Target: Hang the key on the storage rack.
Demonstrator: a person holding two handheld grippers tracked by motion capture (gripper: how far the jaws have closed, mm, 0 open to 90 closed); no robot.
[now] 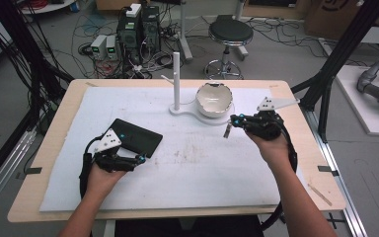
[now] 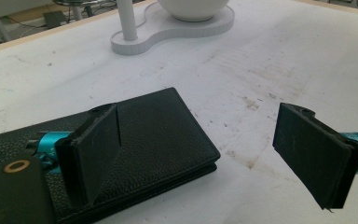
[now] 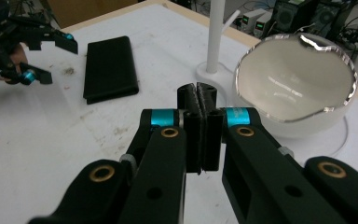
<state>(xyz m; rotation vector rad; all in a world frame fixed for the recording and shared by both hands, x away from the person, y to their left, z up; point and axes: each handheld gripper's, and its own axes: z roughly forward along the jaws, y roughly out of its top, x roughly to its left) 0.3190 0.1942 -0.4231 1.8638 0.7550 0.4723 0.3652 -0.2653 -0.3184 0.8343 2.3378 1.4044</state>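
Right gripper (image 1: pixel 233 120) is clenched on a small thin item (image 1: pixel 226 131) that hangs from its jaws in the high view, near-left of the bowl (image 1: pixel 214 99). I can't tell what it is; too small, maybe a tag or key. In the right gripper view the pads (image 3: pixel 199 100) are pressed flat together, the item not discernible between them.

Left gripper (image 1: pixel 140 158) is released, jaws wide, hovering over the near-right corner of the wallet (image 1: pixel 134 136); one jaw sits above the leather, the other over bare mat (image 1: pixel 202 163). Not gripping it.

Progress, my read: pickup of the small item looks done, and it's carried up by the bowl. Drop-off isn't done; the bowl interior I can see looks empty. Wallet lies closed on the left side of the mat, untouched as far as I can see.

Materials:
- wallet: black pebbled leather, flat rectangular bifold, soft rounded edges
- bowl: white glossy shell, egg-like, jagged rim with shiny metallic edging
- stand (image 1: pixel 176 79): white, flat figure-eight base, thin upright post with a side peg; bowl sits on its right lobe
- mat: white, scuffed, brown stains mid-table
- pads: black, ribbed rubber
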